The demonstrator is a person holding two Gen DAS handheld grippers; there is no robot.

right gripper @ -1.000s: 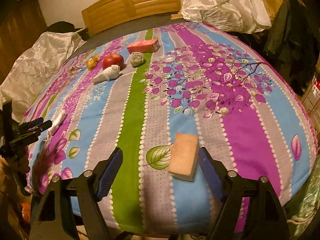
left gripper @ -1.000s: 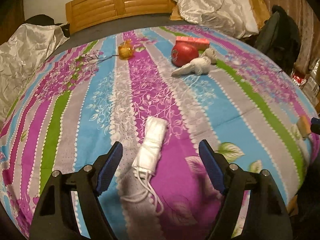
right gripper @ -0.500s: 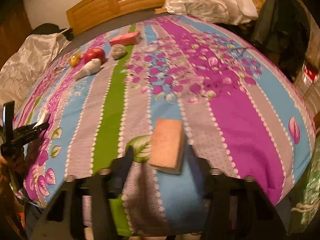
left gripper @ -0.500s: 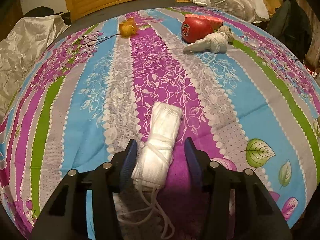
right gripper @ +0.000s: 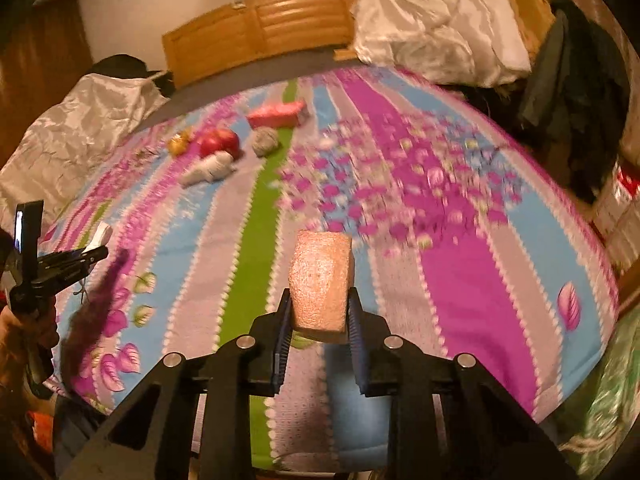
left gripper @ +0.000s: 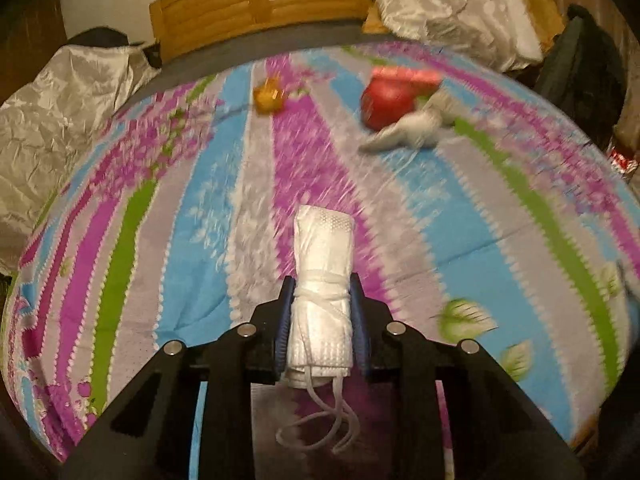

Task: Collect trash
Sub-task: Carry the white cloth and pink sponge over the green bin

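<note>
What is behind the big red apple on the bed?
Behind the red apple lies a pink packet, beside a grey ball. In the left wrist view the apple covers most of the packet.

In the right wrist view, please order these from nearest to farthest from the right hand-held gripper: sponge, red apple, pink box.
1. Sponge: between the right hand-held gripper fingers.
2. Red apple: far, left of centre.
3. Pink box: farthest, behind the apple.

Striped floral bed (right gripper: pixel 460 280): apple (right gripper: pixel 219 141), pink box (right gripper: pixel 276 114).
</note>
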